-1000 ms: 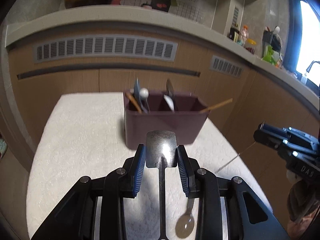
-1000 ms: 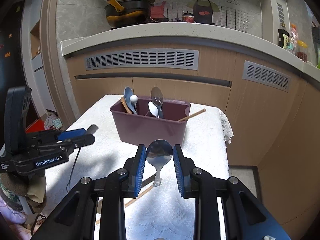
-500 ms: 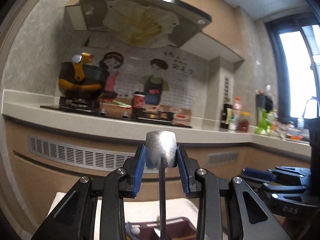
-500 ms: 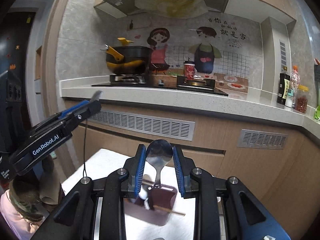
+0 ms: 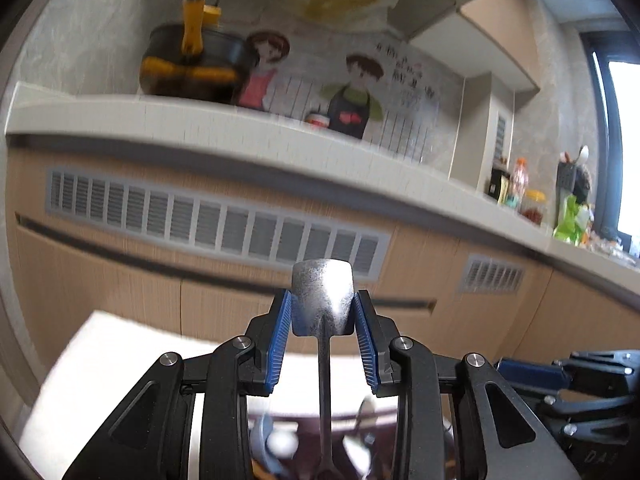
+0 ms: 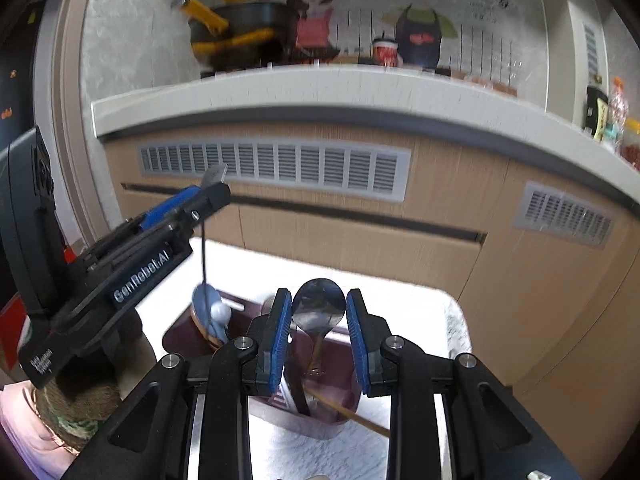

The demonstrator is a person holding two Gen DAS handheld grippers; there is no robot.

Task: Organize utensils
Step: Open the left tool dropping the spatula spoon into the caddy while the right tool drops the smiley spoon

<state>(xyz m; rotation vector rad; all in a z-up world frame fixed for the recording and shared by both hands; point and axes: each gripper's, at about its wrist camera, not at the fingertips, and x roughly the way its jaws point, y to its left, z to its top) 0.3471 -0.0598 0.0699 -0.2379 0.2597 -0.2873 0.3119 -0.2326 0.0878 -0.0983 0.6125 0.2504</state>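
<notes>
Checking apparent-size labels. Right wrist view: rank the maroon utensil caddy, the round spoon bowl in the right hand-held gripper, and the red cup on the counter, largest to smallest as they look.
1. maroon utensil caddy, though partly hidden
2. round spoon bowl, enlarged by nearness to the camera
3. red cup, far off, so true size against the spoon is unsure

Black claw (image 6: pixel 319 320) with ribbed blue pads (image 6: pixel 278 336), silver screws, white lettering.

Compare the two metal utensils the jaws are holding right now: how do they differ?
The left gripper holds a square-ended spoon with a flat, shovel-like bowl; the right gripper holds a round spoon with a curved bowl. The square-ended spoon looks dull and speckled, the round spoon shinier. Both are metal, gripped at the bowl, handles hanging down toward the maroon holder.
</notes>
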